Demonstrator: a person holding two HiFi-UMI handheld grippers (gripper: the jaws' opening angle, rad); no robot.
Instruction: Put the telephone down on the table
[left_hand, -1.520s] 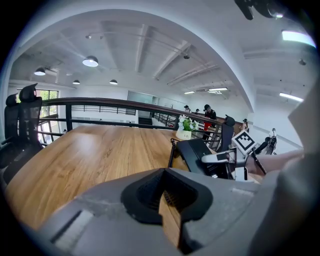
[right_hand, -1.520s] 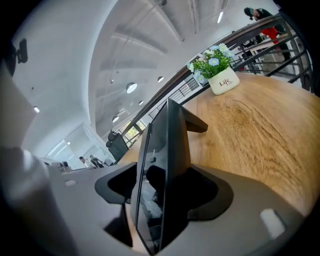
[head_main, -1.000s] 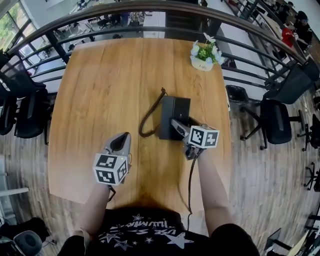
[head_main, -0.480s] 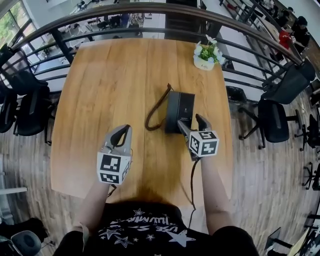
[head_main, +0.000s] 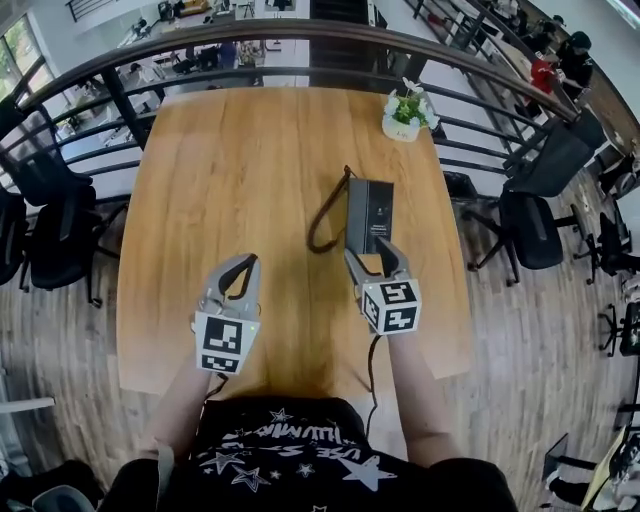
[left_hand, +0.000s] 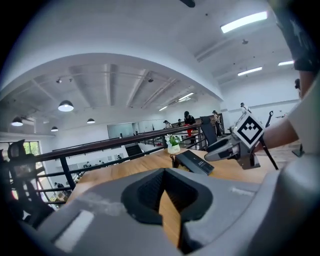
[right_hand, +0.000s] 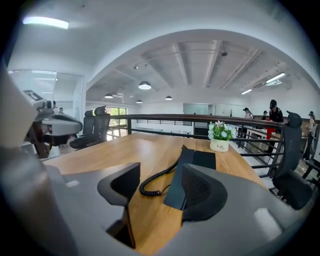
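The black telephone (head_main: 369, 213) lies flat on the wooden table (head_main: 230, 170), its coiled cord (head_main: 325, 215) looping out to its left. My right gripper (head_main: 370, 255) hovers just short of the phone's near end, apart from it. Its jaws are closing, with a gap and nothing between them. In the right gripper view the telephone (right_hand: 200, 159) and cord (right_hand: 157, 182) show beyond the right gripper (right_hand: 157, 185). My left gripper (head_main: 245, 268) floats over bare table to the left, shut and empty. In the left gripper view, the left gripper (left_hand: 162, 172) fills the bottom and the telephone (left_hand: 196, 161) lies ahead.
A small white pot of flowers (head_main: 405, 112) stands at the table's far right corner. A dark railing (head_main: 300, 30) curves round the far side. Office chairs stand at the right (head_main: 535, 220) and left (head_main: 50, 230). A black cable (head_main: 370, 370) hangs from the right gripper.
Both grippers have drawn back toward me and risen. The right one has come off the phone's near end. Both marker cubes have rolled.
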